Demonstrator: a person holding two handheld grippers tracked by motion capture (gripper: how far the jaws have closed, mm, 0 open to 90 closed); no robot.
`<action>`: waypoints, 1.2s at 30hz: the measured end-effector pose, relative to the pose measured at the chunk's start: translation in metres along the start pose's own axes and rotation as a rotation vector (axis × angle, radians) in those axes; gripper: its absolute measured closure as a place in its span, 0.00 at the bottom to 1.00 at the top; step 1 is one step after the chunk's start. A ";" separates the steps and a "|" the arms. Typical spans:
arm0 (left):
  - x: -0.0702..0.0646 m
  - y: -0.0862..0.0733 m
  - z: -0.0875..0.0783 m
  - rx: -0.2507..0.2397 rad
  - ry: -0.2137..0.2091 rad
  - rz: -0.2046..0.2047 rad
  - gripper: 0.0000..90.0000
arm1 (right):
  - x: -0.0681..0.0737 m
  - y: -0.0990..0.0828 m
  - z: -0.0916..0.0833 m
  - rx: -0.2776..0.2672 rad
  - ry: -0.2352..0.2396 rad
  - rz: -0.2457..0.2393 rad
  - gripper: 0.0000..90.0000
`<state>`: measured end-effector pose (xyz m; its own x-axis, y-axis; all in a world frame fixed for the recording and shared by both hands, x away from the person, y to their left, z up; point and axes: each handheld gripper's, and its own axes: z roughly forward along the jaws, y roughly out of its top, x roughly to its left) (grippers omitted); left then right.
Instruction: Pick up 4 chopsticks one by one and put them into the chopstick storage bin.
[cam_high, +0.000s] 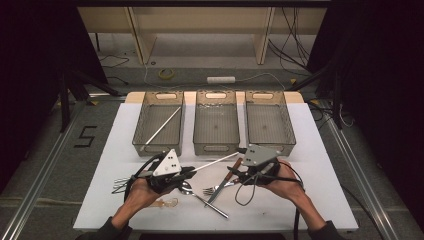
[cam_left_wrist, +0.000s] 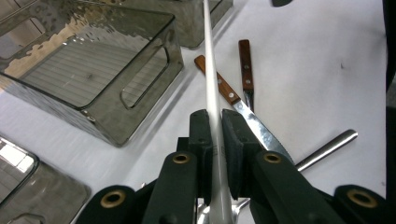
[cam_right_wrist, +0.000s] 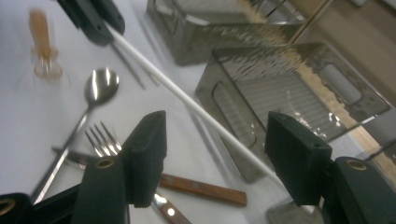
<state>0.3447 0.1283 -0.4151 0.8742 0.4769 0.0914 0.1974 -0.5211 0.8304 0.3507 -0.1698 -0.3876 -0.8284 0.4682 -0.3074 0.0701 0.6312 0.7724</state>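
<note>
Fingers first: the left gripper (cam_left_wrist: 215, 140) has its black pads clamped tight on a long white chopstick (cam_left_wrist: 210, 70), and that is a firm pinch, the rod squeezed upright between them in the left gripper view. Over on the other side, the right gripper (cam_right_wrist: 215, 158) stands wide open with nothing between its pads; the same chopstick (cam_right_wrist: 187, 100) runs slantwise behind the gap, untouched. So the stick is off the table, carried by the left hand alone, its long axis reaching away from the fingers toward the row of three smoky, see-through bins (cam_high: 216, 145). The leftmost bin (cam_high: 145, 131) already has a second white chopstick (cam_high: 162, 126) lying diagonally inside, and judging by that, it is the likely home for this one; the left hand is the nearer to it. Below on the white tabletop (cam_high: 310, 200) lies the rest: a shiny metal spoon (cam_right_wrist: 99, 88), a steel fork (cam_right_wrist: 100, 137), and wood-handled knives (cam_left_wrist: 224, 88) with polished blades. The chopstick itself looks smooth, thin and round, likely slippery if the grip loosens.
</note>
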 end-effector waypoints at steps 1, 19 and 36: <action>0.000 0.000 0.000 -0.001 0.000 -0.007 0.91 | 0.001 -0.004 -0.002 -0.030 -0.005 0.029 0.44; 0.017 0.002 -0.008 -0.057 0.037 -0.161 0.91 | -0.003 -0.070 -0.037 -0.185 -0.021 0.454 0.30; 0.056 0.001 -0.032 -0.126 0.130 -0.265 0.91 | 0.006 -0.081 -0.042 -0.153 -0.017 0.465 0.27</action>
<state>0.3794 0.1776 -0.3917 0.7343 0.6748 -0.0745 0.3468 -0.2785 0.8956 0.3161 -0.2443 -0.4290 -0.7193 0.6900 0.0808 0.3467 0.2557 0.9024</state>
